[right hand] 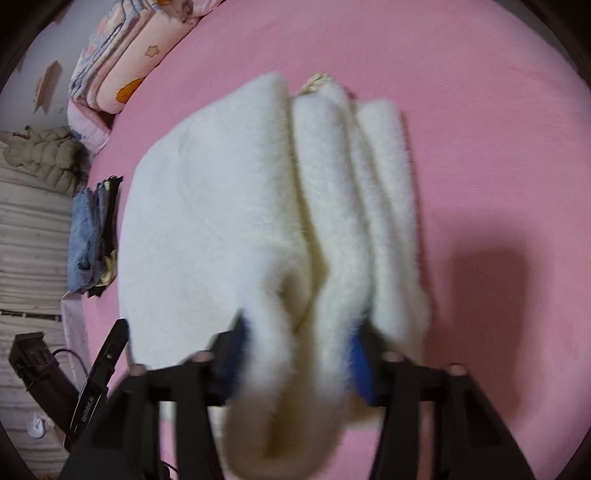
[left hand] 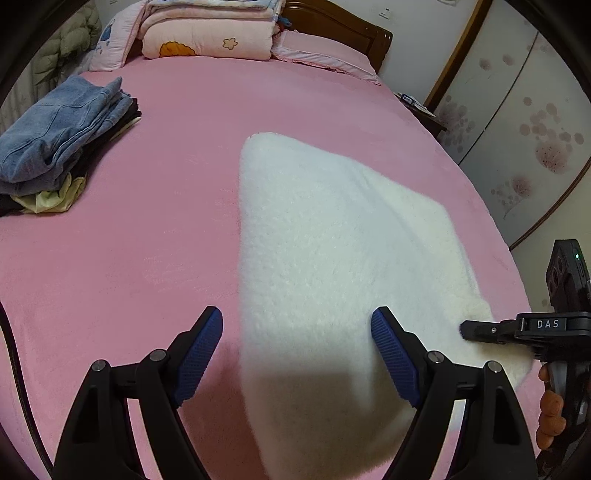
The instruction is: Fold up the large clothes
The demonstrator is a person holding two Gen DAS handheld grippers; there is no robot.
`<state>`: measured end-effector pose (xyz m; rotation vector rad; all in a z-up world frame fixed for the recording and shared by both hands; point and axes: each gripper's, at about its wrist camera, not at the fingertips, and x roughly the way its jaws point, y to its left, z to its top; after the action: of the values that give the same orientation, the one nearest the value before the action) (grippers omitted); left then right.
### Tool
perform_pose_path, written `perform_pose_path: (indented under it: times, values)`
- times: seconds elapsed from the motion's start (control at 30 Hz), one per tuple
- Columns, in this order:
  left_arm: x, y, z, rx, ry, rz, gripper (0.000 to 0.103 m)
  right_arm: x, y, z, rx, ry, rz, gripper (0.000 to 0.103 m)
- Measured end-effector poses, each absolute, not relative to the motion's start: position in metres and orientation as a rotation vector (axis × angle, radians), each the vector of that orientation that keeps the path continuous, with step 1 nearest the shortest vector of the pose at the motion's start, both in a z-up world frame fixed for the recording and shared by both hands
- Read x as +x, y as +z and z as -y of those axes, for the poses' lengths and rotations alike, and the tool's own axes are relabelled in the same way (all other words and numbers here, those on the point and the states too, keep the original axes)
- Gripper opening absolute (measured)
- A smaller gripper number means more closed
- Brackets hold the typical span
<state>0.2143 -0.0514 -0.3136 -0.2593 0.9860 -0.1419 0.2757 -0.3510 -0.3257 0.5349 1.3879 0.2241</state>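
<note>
A fluffy white garment (left hand: pixel 332 236) lies folded on the pink bed (left hand: pixel 147 229). My left gripper (left hand: pixel 297 334) is open, hovering over the garment's near left edge, with its blue pads (left hand: pixel 201 350) on either side and holding nothing. My right gripper (right hand: pixel 295 358) is shut on the bunched, layered edge of the white garment (right hand: pixel 229 221). It shows in the left wrist view at the right, its finger (left hand: pixel 480 328) pressed into the garment's right edge.
A stack of folded jeans and dark clothes (left hand: pixel 62 136) sits on the bed's far left. Folded pink quilts and pillows (left hand: pixel 207 33) lie at the headboard. A floral wardrobe door (left hand: pixel 517 122) stands to the right of the bed.
</note>
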Motion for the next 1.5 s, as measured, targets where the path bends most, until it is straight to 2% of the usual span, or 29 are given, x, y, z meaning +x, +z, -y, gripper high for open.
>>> perform_pose_path:
  times: [0.13,0.33,0.47,0.57,0.67,0.7,0.73,0.77,0.8,0.93,1.07,1.17,1.2,1.23,1.27,1.33,1.43,1.5]
  values:
    - [0.214,-0.305,0.060,-0.187,-0.158,-0.975,0.082,0.271,-0.305,0.334,0.386,0.251,-1.297,0.022]
    - [0.203,-0.293,0.078,-0.145,-0.226,-0.955,0.082,0.227,-0.257,0.344,0.309,0.197,-1.069,0.020]
    - [0.198,-0.312,0.106,-0.057,-0.235,-0.997,0.087,0.214,-0.306,0.355,0.269,0.132,-1.124,0.021]
    - [0.195,-0.322,0.122,0.015,-0.212,-0.958,0.091,0.211,-0.332,0.354,0.214,0.104,-1.095,0.023]
    - [0.198,-0.325,0.129,0.045,-0.194,-0.956,0.093,0.209,-0.332,0.345,0.189,0.068,-1.068,0.027]
    - [0.200,-0.325,0.128,0.035,-0.192,-0.966,0.094,0.208,-0.328,0.341,0.159,0.050,-1.068,0.035]
    - [0.201,-0.324,0.126,0.019,-0.190,-0.978,0.094,0.208,-0.323,0.339,0.125,0.017,-1.073,0.049]
    - [0.202,-0.322,0.123,0.000,-0.195,-0.995,0.094,0.208,-0.318,0.339,0.108,-0.009,-1.081,0.054]
    - [0.204,-0.318,0.119,-0.017,-0.202,-1.016,0.094,0.208,-0.312,0.340,0.113,-0.010,-1.089,0.055]
    - [0.203,-0.294,0.104,-0.043,-0.207,-1.034,0.094,0.202,-0.277,0.354,0.155,-0.036,-1.052,0.055]
    - [0.202,-0.256,0.085,-0.094,-0.192,-0.940,0.094,0.204,-0.238,0.349,0.139,-0.028,-0.939,0.055]
    - [0.222,-0.243,0.085,-0.120,-0.205,-0.914,0.094,0.227,-0.227,0.328,0.103,0.026,-0.916,0.043]
    - [0.231,-0.242,0.088,-0.123,-0.204,-0.914,0.091,0.241,-0.229,0.318,0.106,0.056,-0.919,0.034]
    - [0.242,-0.243,0.091,-0.129,-0.202,-0.919,0.084,0.258,-0.233,0.305,0.106,0.077,-0.932,0.026]
    - [0.257,-0.246,0.099,-0.147,-0.220,-0.930,0.079,0.268,-0.238,0.297,0.107,0.091,-0.940,0.024]
    - [0.277,-0.253,0.107,-0.178,-0.245,-0.954,0.060,0.293,-0.254,0.285,0.126,0.122,-0.967,0.015]
    - [0.310,-0.277,0.123,-0.215,-0.284,-1.018,0.047,0.328,-0.287,0.287,0.163,0.140,-1.042,0.009]
    - [0.320,-0.297,0.127,-0.188,-0.271,-1.057,0.042,0.341,-0.309,0.298,0.107,0.049,-1.079,0.007]
